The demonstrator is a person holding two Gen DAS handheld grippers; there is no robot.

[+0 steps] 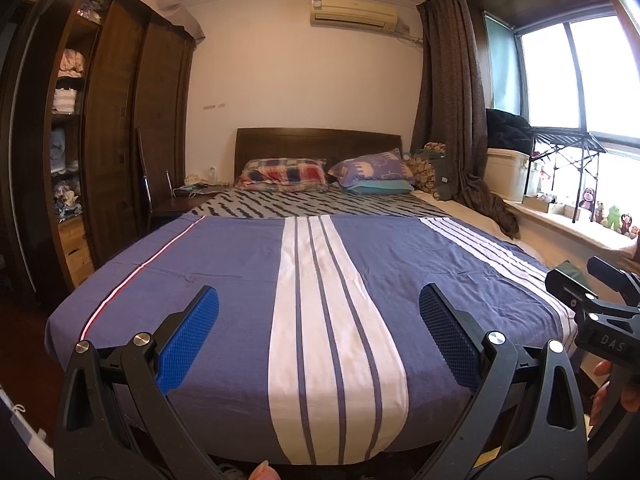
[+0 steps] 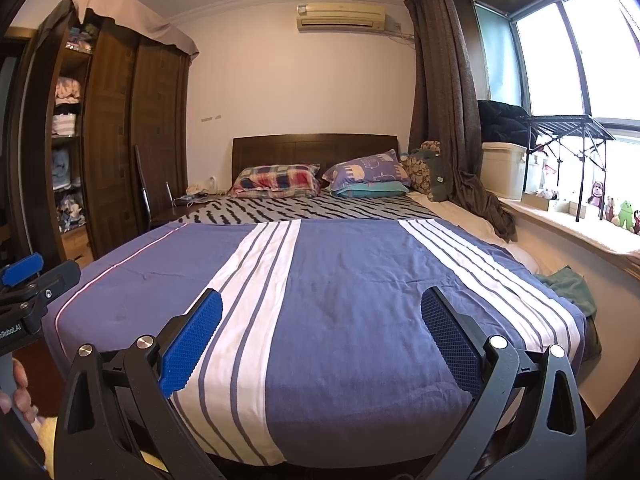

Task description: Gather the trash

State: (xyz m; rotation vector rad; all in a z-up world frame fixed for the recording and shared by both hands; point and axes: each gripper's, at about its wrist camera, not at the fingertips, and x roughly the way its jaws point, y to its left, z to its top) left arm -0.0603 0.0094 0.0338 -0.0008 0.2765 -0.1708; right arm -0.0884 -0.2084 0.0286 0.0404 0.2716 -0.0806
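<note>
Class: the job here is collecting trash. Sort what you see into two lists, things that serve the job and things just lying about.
For the job:
left tongs, open
right tongs, open
No trash is clearly visible.

Lying about:
bed
plaid pillow
green cloth
toys
wardrobe

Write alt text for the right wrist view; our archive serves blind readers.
The open right gripper hovers, holding nothing, over a bed with a blue, white-striped cover. Two pillows lie at the headboard, a wardrobe stands left, a window right.

Blue bedspread (image 1: 240, 280), white stripes; plaid pillow (image 1: 282, 174); brown curtain (image 1: 448, 92).
</note>
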